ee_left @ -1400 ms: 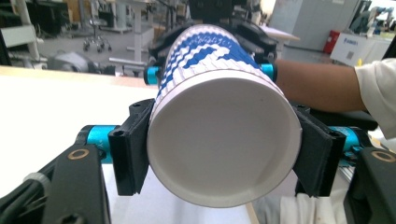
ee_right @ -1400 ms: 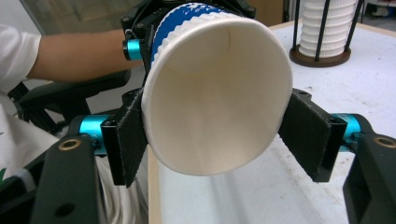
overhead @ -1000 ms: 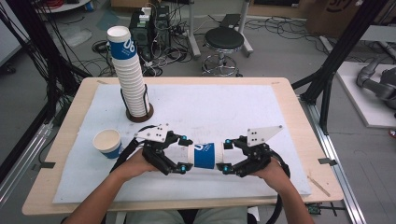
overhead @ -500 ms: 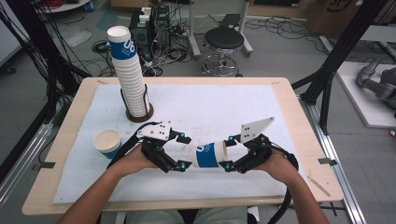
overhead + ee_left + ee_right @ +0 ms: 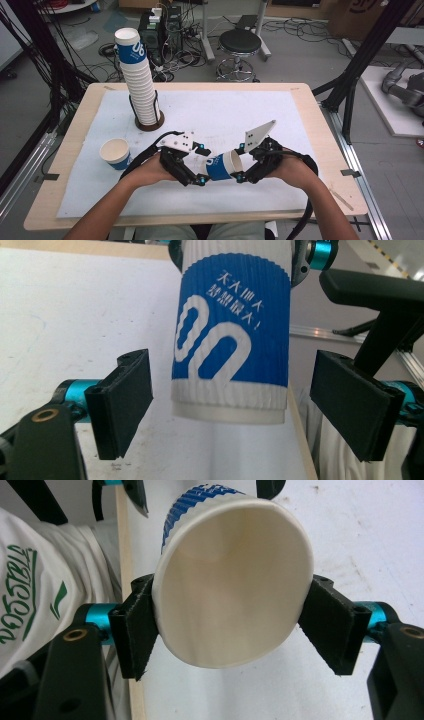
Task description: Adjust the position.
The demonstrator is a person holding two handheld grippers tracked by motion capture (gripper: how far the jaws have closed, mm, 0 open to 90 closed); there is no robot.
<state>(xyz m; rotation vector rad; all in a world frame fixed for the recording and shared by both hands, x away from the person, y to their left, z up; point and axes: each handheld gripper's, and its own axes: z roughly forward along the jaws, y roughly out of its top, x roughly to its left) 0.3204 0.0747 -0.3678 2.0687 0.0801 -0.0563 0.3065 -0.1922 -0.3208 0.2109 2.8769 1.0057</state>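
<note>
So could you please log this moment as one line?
right gripper: shut on cup rim | left gripper: open around cup base | cup: sideways

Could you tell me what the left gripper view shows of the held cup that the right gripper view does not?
The left gripper view shows the paper cup from outside: its blue sleeve, white lettering and closed base, between open jaws that stand clear of it. The right gripper view looks into its bare inside, rim squeezed between the right hand-held gripper's jaws. Both show the white table cover.
</note>
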